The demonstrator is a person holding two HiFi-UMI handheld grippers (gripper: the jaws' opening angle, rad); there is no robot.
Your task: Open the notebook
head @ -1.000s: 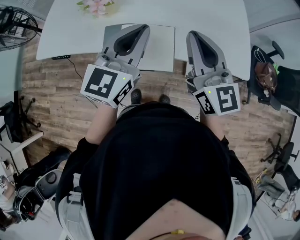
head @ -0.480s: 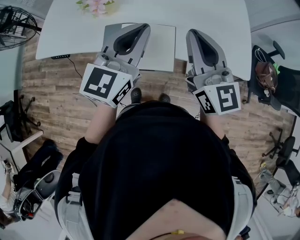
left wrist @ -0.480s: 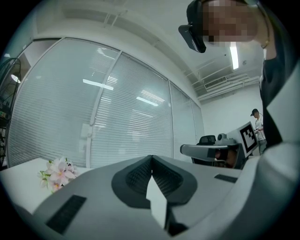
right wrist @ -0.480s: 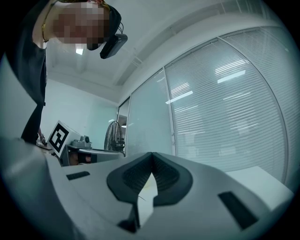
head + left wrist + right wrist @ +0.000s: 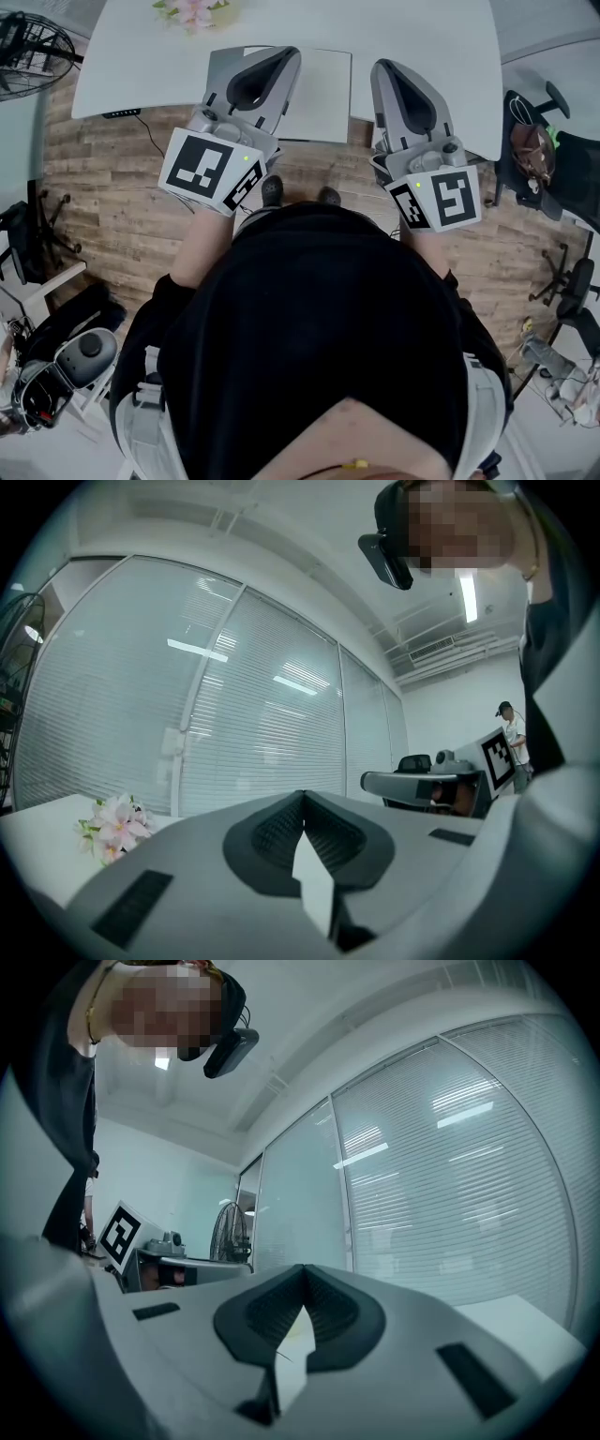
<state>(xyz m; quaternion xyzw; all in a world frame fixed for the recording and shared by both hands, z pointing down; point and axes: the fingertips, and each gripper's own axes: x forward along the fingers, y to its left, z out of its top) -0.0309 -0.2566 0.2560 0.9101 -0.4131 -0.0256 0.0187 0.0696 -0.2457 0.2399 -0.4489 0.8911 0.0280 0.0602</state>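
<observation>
A white tabletop (image 5: 422, 37) stands over a wood floor (image 5: 112, 216), with pink flowers (image 5: 192, 13) at its far side. The notebook (image 5: 323, 94) lies flat near the front edge of the tabletop. From the head view, the left hand-held gripper (image 5: 289, 54) covers its middle, so I cannot tell if the cover is open or shut. The right hand-held gripper (image 5: 382, 67) is just beside it on the right. Both are clenched with nothing inside. Each gripper view shows two pads pressed tip to tip, looking out at the window blinds and not down at the page. Neither one touches the notebook. This could be the wait before reaching down, or the rest after letting go. If the cover is shut, lifting it would need parted jaws and a careful pinch on its thin edge.
</observation>
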